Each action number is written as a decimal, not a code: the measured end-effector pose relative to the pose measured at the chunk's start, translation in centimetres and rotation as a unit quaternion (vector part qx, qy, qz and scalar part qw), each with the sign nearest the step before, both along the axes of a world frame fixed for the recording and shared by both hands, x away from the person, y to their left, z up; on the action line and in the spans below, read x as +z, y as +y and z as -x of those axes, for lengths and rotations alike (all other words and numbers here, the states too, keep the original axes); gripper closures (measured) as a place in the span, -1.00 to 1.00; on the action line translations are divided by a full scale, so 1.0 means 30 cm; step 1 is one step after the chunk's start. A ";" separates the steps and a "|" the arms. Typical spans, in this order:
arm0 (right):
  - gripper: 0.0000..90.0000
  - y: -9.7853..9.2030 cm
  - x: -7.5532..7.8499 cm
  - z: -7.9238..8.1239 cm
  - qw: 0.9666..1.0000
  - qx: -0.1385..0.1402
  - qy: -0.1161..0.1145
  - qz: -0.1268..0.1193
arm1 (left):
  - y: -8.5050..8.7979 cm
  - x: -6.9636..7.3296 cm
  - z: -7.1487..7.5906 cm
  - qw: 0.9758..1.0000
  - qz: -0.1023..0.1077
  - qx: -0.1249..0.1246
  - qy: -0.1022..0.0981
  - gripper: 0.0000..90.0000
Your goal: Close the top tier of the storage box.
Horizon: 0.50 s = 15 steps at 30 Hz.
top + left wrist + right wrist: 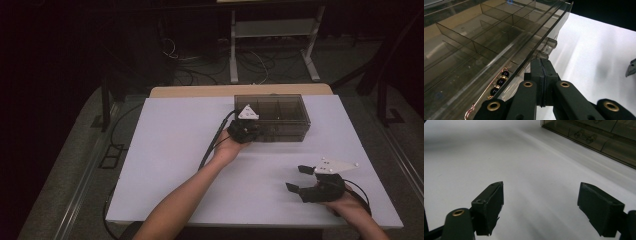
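Smoky clear plastic box (272, 117) with inner dividers, standing on the far right part of the white tabletop (175, 160). Left claw (246, 131) at the box's near left edge, jaws fully together, pressed tip-first against the front lip beside a small clear latch (549, 44). Beaded wire piece (499, 83) lying inside the box, just left of the jaws in the left gripper view. Right claw (298, 178) on the near right, well apart from the box, jaws spread wide, nothing between them.
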State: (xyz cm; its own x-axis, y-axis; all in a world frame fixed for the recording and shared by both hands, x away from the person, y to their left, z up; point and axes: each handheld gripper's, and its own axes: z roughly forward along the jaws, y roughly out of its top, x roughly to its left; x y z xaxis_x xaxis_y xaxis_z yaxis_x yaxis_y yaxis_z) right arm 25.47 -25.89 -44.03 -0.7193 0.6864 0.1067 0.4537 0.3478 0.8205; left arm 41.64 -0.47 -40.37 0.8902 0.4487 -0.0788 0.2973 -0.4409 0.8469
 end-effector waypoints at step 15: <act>-0.55 0.002 0.000 -0.005 1.000 0.003 0.000 -0.002 | 0.006 -0.001 -0.014 1.000 -0.002 0.000 0.013 0.95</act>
